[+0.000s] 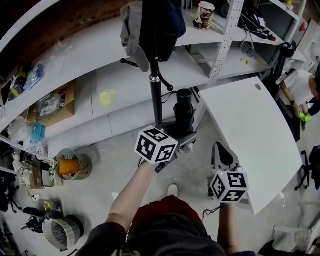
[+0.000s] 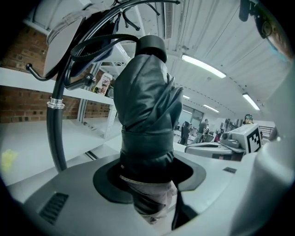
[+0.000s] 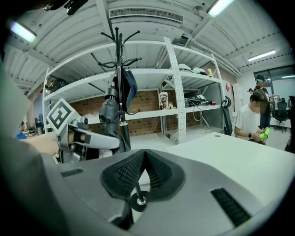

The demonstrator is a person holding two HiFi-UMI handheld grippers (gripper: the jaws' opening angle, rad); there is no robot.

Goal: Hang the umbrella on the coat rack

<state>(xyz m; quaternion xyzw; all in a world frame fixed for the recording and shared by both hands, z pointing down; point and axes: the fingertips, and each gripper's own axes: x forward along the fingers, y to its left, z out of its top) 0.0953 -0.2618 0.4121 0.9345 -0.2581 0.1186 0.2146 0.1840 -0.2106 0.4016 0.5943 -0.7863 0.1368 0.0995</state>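
A folded black umbrella (image 1: 183,111) stands upright in my left gripper (image 1: 181,136), whose jaws are shut on its lower part. In the left gripper view the umbrella (image 2: 146,110) fills the middle, and its black strap loop (image 2: 99,42) reaches up-left toward the rack's hooks. The black coat rack pole (image 1: 156,97) rises just left of the umbrella, with dark and grey clothing (image 1: 152,25) hung at its top. My right gripper (image 1: 223,154) hangs lower right, pads closed together on nothing. From it I see the coat rack (image 3: 120,83), the umbrella (image 3: 109,120) and the left gripper (image 3: 80,138).
A white table (image 1: 252,125) stands to the right, beside my right gripper. White shelves (image 1: 95,60) run behind the rack, with a cup (image 1: 204,15) on them. A person (image 1: 299,90) sits at far right. A cardboard box (image 1: 57,107) and baskets (image 1: 61,232) lie at left.
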